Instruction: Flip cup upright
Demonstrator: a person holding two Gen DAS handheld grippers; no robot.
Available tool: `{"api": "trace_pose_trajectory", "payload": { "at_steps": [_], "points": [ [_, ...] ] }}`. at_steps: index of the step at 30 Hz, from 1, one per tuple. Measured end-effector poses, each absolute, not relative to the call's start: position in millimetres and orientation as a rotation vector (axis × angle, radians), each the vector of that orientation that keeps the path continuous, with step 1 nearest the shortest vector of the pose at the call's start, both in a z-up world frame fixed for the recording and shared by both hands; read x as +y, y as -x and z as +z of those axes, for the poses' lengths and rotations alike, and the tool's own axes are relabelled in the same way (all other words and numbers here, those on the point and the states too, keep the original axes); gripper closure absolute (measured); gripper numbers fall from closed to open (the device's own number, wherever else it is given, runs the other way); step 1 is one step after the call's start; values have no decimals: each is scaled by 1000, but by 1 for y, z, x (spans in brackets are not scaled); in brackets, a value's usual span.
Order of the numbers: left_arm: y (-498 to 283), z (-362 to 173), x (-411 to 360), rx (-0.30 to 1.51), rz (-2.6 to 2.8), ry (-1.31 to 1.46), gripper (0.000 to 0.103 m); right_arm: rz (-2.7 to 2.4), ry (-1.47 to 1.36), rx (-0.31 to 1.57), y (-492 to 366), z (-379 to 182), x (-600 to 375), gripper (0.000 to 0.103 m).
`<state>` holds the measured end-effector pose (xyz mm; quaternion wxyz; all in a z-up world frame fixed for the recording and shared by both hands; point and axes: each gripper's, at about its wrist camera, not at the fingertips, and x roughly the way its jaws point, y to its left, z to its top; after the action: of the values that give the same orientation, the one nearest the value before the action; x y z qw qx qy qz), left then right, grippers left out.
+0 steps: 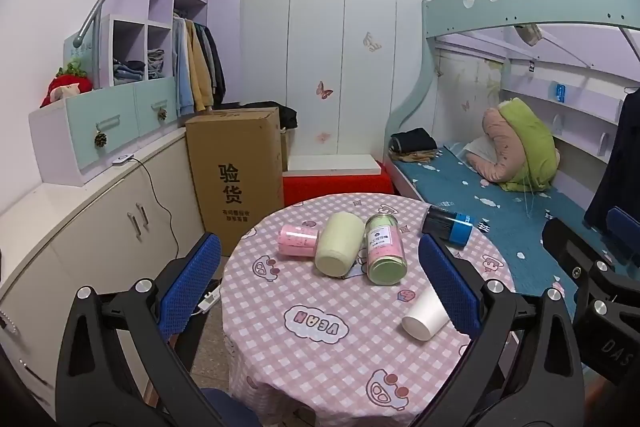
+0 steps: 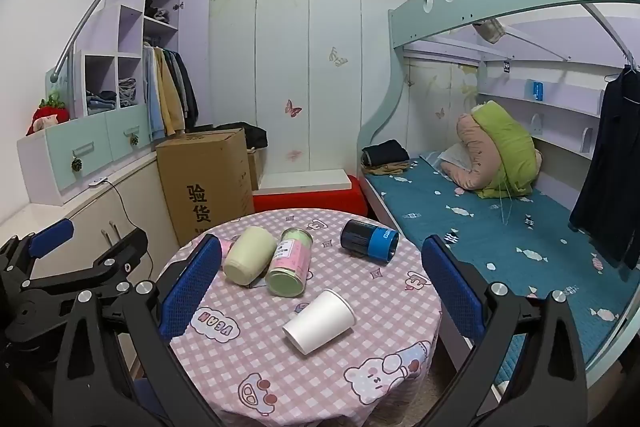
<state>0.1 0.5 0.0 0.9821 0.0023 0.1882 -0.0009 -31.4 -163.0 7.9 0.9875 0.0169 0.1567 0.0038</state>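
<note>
A white paper cup (image 2: pixel 320 321) lies on its side on the round pink checked table (image 2: pixel 384 307), base toward me; it also shows in the left wrist view (image 1: pixel 425 315), partly behind my right-hand finger. My left gripper (image 1: pixel 320 291) is open and empty, held above the table's near edge. My right gripper (image 2: pixel 322 297) is open and empty, with the cup lying between its fingers' line of sight, a little ahead. The left gripper shows at the left of the right wrist view (image 2: pixel 80 255).
On the table lie a pale green cup (image 1: pixel 338 245), a pink cup (image 1: pixel 298 241), a green-and-pink jar (image 1: pixel 386 251) and a black-and-blue can (image 1: pixel 448 225), all on their sides. A cardboard box (image 1: pixel 236 179), cabinets (image 1: pixel 100 227) and a bunk bed (image 1: pixel 520 195) surround it.
</note>
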Motion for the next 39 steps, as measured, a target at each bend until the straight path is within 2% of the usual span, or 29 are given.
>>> {"api": "trace_pose_trajectory", "payload": {
  "at_steps": [39],
  "points": [
    [0, 7, 1, 364, -5, -9, 4, 8, -31, 315, 28, 9, -161, 6]
  ]
}}
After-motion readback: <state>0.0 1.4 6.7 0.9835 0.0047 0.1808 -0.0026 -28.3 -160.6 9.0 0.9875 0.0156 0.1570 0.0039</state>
